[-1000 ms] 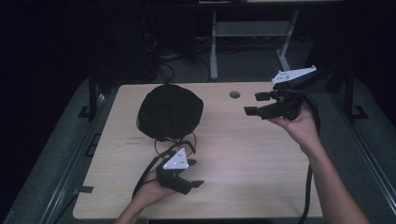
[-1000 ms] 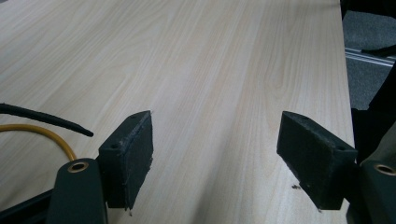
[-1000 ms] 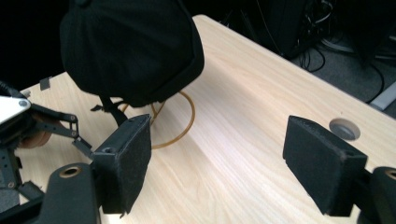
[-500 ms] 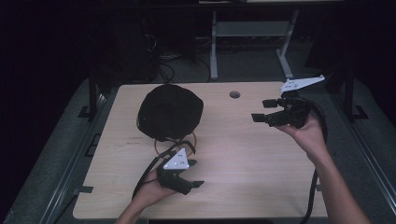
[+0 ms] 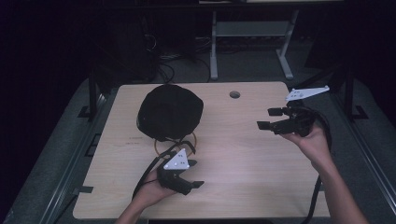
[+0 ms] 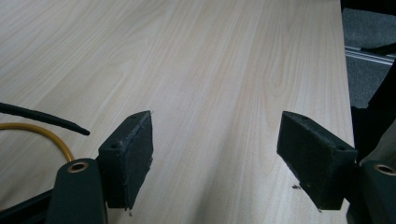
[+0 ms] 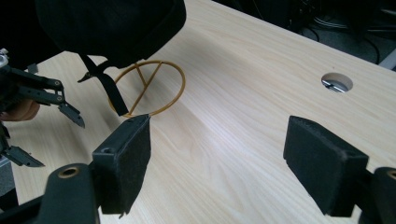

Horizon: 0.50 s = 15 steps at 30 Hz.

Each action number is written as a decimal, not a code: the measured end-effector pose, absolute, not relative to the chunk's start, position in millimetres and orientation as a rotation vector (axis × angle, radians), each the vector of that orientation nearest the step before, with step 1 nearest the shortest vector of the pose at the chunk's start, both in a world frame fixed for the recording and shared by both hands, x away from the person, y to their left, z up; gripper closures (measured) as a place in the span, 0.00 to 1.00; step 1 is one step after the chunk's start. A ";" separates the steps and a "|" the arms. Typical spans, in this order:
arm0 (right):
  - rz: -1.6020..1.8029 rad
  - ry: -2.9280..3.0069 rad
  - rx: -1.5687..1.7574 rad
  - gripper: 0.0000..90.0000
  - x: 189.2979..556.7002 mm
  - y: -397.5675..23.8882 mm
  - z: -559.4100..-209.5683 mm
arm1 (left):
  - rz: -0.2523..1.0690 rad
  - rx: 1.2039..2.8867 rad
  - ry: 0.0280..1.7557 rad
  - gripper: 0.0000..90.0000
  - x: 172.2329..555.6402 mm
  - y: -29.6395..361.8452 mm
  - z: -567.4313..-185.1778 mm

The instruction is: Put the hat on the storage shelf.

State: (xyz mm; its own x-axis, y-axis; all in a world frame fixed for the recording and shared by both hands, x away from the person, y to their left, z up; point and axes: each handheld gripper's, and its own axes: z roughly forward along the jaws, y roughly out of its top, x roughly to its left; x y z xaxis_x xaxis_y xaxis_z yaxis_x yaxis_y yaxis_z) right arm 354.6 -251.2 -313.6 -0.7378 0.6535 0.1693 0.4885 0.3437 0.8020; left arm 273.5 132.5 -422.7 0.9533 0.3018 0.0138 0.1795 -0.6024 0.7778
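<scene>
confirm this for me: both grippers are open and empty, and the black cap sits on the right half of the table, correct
Not quite. The black cap sits on the left half of the table, as the high view shows, with a yellow ring partly under it. The rest holds: the left gripper and the right gripper are both open and empty.

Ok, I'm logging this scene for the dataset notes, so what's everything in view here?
table: one, light wood, centre, with a round hole near its far edge
black object: one, rounded, far left part of the table; I cannot tell what it is
strap: one, black, hanging from the black object
hoop: one, yellow, flat on the table, part under the black object
desk frame: one, grey, on the floor beyond the table
left gripper: one, black, open, low over the near left of the table
right gripper: one, black, open, held above the right side
</scene>
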 end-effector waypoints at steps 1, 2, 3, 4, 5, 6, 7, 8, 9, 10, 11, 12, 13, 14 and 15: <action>1.347 2.421 1.044 0.25 354.0 -252.4 -315.2 | 0.181 2.232 0.336 0.29 273.5 132.5 -422.7; 1.347 2.421 1.044 0.25 354.0 -252.4 -315.2 | 0.181 2.232 0.336 0.29 273.5 132.5 -422.7; 1.349 2.419 1.048 0.25 353.5 -253.1 -316.3 | 0.178 2.233 0.338 0.29 273.2 132.4 -422.8; 1.347 2.421 1.051 0.25 352.3 -255.4 -319.4 | 0.175 2.231 0.342 0.29 273.2 132.5 -422.8; 1.347 2.421 1.051 0.25 352.3 -255.4 -319.4 | 0.175 2.231 0.342 0.29 273.2 132.5 -422.8; 1.347 2.420 1.059 0.25 351.1 -256.6 -321.2 | 0.176 2.232 0.342 0.29 273.3 132.5 -422.8; 1.344 2.421 1.062 0.25 350.6 -257.5 -322.8 | 0.177 2.233 0.341 0.29 273.3 132.5 -422.9; 1.346 2.418 1.064 0.25 349.1 -259.7 -325.8 | 0.176 2.232 0.341 0.29 273.2 132.5 -422.9; 1.346 2.418 1.064 0.25 349.1 -259.7 -325.8 | 0.176 2.232 0.341 0.29 273.2 132.5 -422.9; 1.347 2.419 1.076 0.25 347.4 -261.7 -328.6 | 0.177 2.233 0.341 0.29 273.2 132.5 -423.0; 1.347 2.419 1.076 0.25 347.4 -261.7 -328.6 | 0.177 2.233 0.341 0.29 273.2 132.5 -423.0; 1.349 2.417 1.085 0.25 346.0 -263.6 -331.5 | 0.178 2.230 0.341 0.29 273.2 132.4 -423.2; 1.350 2.419 1.086 0.25 345.3 -264.4 -332.5 | 0.182 2.231 0.339 0.29 273.3 132.4 -423.1; 1.351 2.417 1.088 0.25 344.4 -265.5 -334.4 | 0.182 2.231 0.339 0.29 273.3 132.4 -423.1; 1.351 2.417 1.088 0.25 344.4 -265.5 -334.4 | 0.182 2.231 0.339 0.29 273.3 132.4 -423.1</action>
